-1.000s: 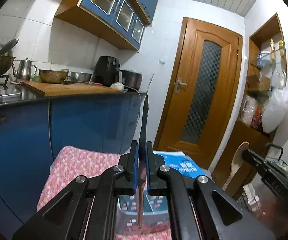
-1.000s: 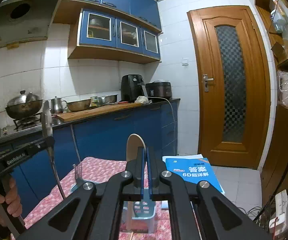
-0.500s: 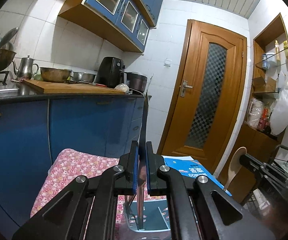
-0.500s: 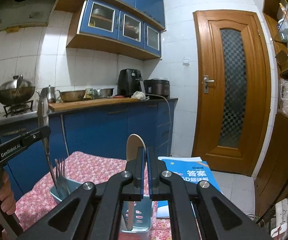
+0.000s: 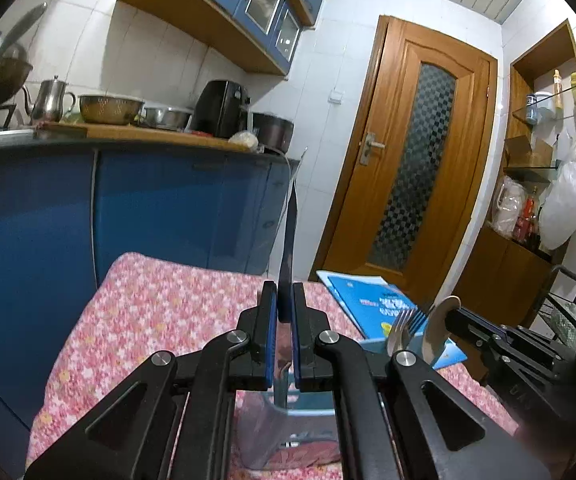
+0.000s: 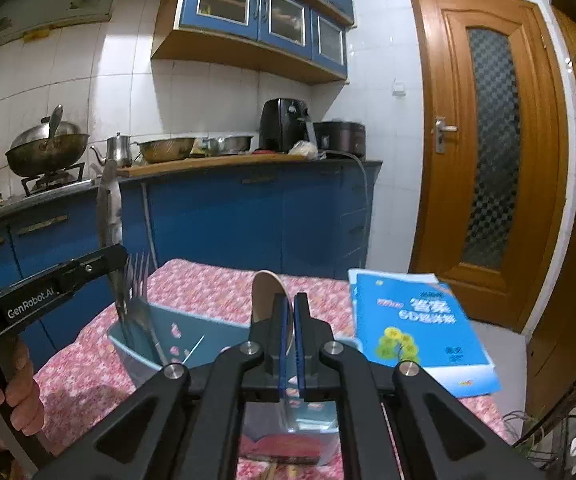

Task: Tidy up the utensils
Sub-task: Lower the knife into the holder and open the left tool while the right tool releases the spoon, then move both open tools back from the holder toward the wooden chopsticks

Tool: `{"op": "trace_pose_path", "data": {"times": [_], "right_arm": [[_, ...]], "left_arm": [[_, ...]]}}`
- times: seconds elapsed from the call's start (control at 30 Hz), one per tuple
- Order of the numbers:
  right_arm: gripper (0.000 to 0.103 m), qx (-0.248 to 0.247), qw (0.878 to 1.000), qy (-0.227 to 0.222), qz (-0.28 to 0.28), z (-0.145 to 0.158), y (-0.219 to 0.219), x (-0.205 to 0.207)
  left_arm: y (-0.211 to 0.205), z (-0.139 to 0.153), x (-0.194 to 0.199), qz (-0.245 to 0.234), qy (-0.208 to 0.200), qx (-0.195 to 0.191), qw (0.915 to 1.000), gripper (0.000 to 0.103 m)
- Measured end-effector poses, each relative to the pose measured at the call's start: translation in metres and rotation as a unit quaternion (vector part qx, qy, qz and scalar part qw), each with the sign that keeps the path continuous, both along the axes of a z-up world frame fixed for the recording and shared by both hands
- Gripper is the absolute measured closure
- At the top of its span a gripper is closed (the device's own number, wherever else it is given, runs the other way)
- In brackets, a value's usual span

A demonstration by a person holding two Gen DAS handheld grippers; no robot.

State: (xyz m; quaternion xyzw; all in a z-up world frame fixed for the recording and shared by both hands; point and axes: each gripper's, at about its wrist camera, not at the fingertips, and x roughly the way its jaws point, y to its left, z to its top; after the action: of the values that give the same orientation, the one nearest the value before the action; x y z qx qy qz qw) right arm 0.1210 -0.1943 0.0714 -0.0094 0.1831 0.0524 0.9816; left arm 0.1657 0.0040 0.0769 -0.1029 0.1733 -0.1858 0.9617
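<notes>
Knife upright, blade up, clamped between closed fingers of left gripper, lower end inside blue holder. Wooden spoon pinched in right gripper, over same holder. Fork stands in holder. Holder on pink floral cloth, blue book beside.

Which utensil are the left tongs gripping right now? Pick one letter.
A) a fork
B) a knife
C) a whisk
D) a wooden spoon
B: the left tongs are shut on a knife whose dark blade stands upright above the blue utensil holder, while the wooden spoon sits in the right tongs.
</notes>
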Motion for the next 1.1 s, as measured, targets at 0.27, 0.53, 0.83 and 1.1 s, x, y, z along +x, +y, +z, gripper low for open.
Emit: {"op": "trace_pose_path", "data": {"times": [0.27, 0.53, 0.83, 1.1], "right_arm": [[0.077, 0.027, 0.999, 0.016, 0.016, -0.007, -0.001, -0.002], [0.074, 0.047, 0.999, 0.011, 0.011, -0.002, -0.009, -0.015], [0.074, 0.060, 0.998, 0.006, 0.010, 0.004, -0.016, -0.039], [0.073, 0.062, 0.998, 0.018, 0.007, 0.001, -0.017, -0.063]], "left_arm": [[0.000, -0.004, -0.006, -0.003, 0.017, 0.008, 0.9998, 0.087], [0.002, -0.001, -0.017, -0.009, 0.029, 0.007, 0.9995, 0.075], [0.003, 0.003, -0.040, -0.012, 0.042, 0.019, 0.9989, 0.073], [0.007, 0.001, -0.062, -0.010, 0.060, 0.026, 0.9978, 0.073]]}}
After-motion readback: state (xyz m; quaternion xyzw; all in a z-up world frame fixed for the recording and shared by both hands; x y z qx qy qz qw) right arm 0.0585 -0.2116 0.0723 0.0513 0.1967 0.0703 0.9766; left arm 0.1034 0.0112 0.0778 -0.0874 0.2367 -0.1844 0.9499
